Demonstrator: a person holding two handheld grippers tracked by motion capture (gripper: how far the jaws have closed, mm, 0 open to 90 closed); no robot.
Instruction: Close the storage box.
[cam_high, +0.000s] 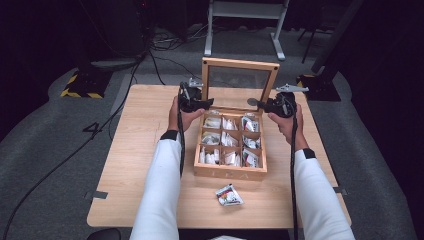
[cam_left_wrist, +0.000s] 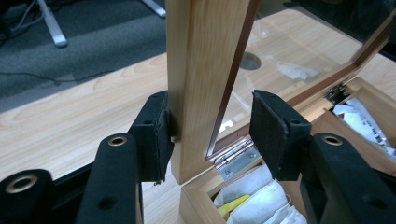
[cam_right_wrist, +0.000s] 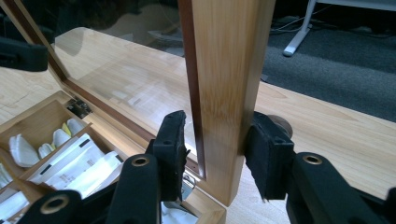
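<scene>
Lid (cam_high: 239, 65): stood upright on the wooden box (cam_high: 230, 172), mid-bench (cam_high: 140, 150).
Left gripper (cam_left_wrist: 212, 133): jaws straddled the lid's left stile; outer pad touched, inner pad stood clear.
Right gripper (cam_right_wrist: 215, 149): jaws part-closed around the right stile; full grip uncertain.
Technique: lower both sides evenly, keeping sachets (cam_high: 227, 140) clear.

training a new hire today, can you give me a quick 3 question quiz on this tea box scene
1. True or false: the lid of the wooden box stands open.
2. Which part of the lid does the left gripper straddle? A) top rail B) side rail near the hinge C) glass centre
3. What lies on the table in front of the box?

Key: 1 true. 2 B. 3 a loose packet.
</scene>
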